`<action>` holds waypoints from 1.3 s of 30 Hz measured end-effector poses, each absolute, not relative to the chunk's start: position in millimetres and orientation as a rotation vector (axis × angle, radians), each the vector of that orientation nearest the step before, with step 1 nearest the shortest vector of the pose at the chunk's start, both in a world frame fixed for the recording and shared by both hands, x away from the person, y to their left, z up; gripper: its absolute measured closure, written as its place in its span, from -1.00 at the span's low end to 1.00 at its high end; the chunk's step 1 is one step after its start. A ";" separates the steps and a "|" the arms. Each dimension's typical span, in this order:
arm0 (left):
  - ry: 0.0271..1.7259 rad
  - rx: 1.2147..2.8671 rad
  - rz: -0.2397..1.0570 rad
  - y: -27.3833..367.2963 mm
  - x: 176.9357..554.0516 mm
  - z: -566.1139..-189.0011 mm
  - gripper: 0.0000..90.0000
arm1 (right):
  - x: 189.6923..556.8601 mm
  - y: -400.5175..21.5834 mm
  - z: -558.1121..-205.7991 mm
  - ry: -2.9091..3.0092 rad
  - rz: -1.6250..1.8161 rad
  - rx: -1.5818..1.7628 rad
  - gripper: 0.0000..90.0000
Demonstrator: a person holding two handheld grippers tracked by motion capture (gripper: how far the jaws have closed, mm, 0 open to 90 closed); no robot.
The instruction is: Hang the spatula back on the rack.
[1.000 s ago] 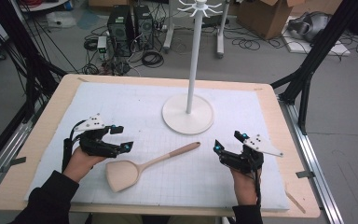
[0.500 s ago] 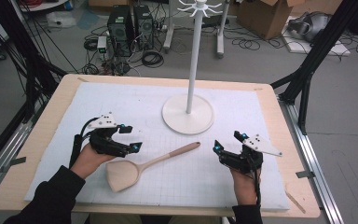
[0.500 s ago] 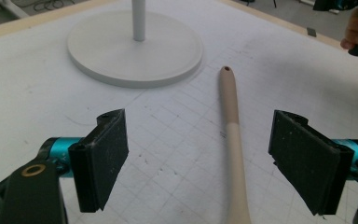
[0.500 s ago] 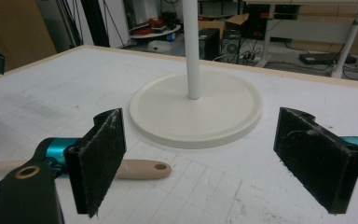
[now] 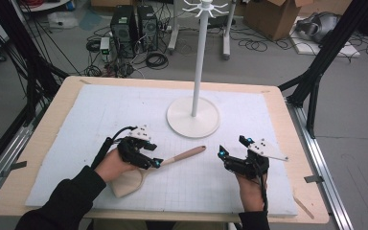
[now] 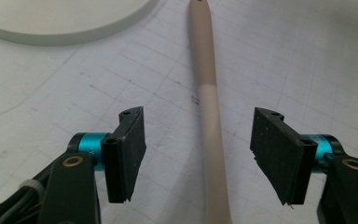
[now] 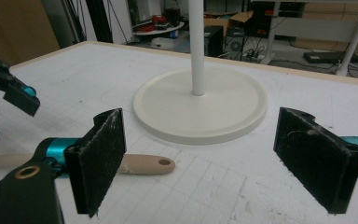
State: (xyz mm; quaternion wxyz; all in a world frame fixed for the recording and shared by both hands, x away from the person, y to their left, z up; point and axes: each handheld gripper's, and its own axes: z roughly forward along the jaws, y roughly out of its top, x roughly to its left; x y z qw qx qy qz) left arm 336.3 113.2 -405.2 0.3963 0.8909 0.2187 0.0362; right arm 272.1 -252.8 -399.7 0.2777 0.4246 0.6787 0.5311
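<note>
High view: wooden spatula (image 5: 143,173) flat on white gridded surface (image 5: 86,120), blade toward the person, handle pointing at stand base (image 5: 193,116). Left tool (image 5: 149,154) over handle, right tool (image 5: 235,148) well apart, spread.

Left gripper view: jaws just been closing, handle between pads, not yet touching.

Right gripper view: handle end w/ hole, tan; jaws wide.

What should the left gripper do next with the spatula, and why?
Probably keep closing on the handle. The left gripper has just been closing, and the spatula handle lies between its pads with gaps on both sides, flat on the mat, so nothing is gripped yet.
</note>
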 end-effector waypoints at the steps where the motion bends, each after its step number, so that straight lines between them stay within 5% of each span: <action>1: 0.553 2.274 0.082 107.4 336.0 -407.9 -0.19 | 272.1 -252.9 -399.6 1.822 1.428 1.140 -0.65; 8: 0.525 2.352 0.063 91.1 337.0 -415.4 -0.13 | 271.9 -253.8 -399.4 1.819 1.429 1.137 -0.65; 39: 0.531 2.480 0.096 77.9 336.1 -423.3 0.74 | 271.0 -255.8 -400.0 1.816 1.431 1.141 -0.65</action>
